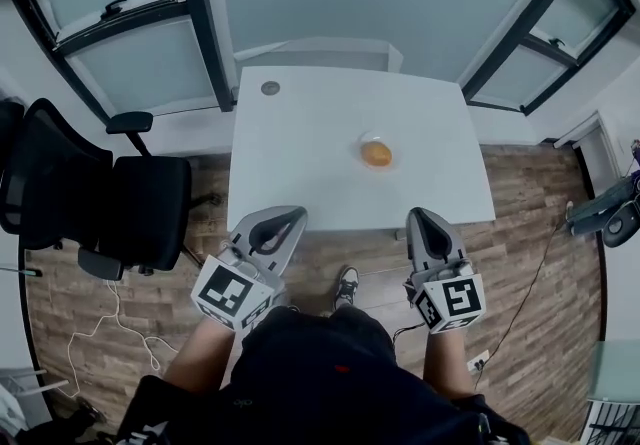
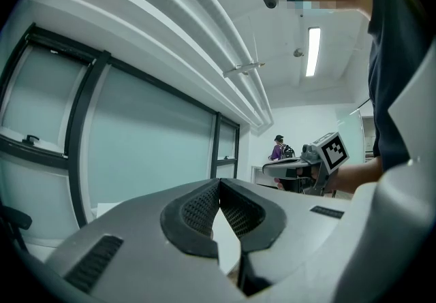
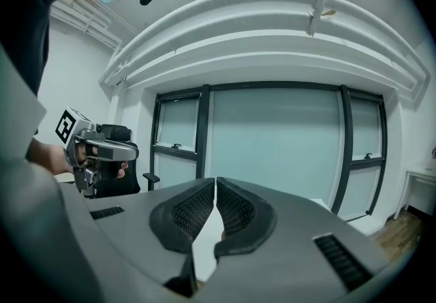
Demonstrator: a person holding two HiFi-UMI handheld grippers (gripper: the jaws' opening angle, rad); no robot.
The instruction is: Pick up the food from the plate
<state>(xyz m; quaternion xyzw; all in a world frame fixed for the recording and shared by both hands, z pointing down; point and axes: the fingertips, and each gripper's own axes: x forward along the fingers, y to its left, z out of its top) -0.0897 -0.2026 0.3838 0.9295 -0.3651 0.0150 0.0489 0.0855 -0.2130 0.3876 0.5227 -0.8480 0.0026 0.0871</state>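
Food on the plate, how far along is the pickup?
Done: nothing yet; the orange food sits untouched on the plate, out on the table. In hand: the left gripper and right gripper are both shut and empty, held at the table's near edge, short of the plate. Left: reach the plate, open a gripper, close on the food and lift it.

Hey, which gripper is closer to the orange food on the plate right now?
Right. The right gripper is at the near edge of the table, just right of the food; the left gripper is at the same edge, farther off to the left.
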